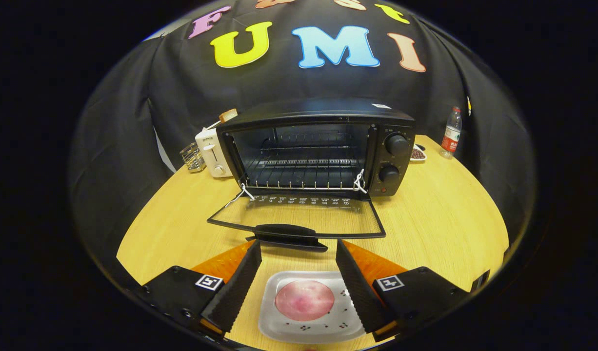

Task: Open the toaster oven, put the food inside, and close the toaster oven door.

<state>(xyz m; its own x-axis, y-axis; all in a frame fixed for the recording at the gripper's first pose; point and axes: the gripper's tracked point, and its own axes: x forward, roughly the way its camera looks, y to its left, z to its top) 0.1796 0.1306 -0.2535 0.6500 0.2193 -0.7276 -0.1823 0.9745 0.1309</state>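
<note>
Gripper (298,261) spreading wide, gripping nothing, hovering over plate (279,326) carrying pink food (304,300). Oven (318,146) sitting beyond, its door (299,217) lying open on table (435,219).

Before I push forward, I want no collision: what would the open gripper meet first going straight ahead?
Probably the black handle of the toaster oven's lowered glass door, just ahead of the gripper; depth is unclear.

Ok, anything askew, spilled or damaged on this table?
Nothing stands out. The toaster oven sits square with its door folded flat open, rack in place. The plate with the food lies level between the open gripper fingers, nothing spilled. The bottle stands upright.
</note>
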